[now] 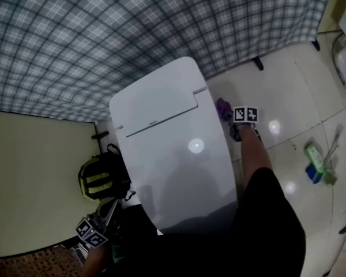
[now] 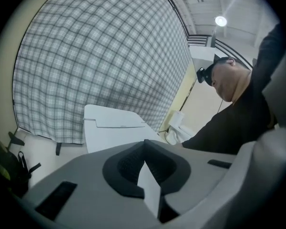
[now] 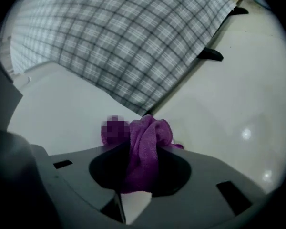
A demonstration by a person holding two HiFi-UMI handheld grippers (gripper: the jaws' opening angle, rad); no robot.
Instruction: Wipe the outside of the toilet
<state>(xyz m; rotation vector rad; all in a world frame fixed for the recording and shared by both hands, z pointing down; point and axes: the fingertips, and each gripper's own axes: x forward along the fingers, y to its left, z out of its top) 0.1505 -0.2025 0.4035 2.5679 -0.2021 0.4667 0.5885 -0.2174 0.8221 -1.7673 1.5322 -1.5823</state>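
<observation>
Toilet (image 1: 173, 154), white with its lid down, stands mid-floor in front of a checked curtain (image 1: 132, 33). The right gripper (image 1: 233, 123) is clamped on a purple cloth (image 3: 145, 147) at the toilet's right flank, towards the far end; contact with the surface cannot be confirmed. The left gripper (image 2: 144, 144) is at the near left with its jaws closed together and nothing between them. A yellow-and-black backpack (image 1: 101, 178) sits left of the toilet. A green bottle (image 1: 315, 157) lies well apart on the right.
</observation>
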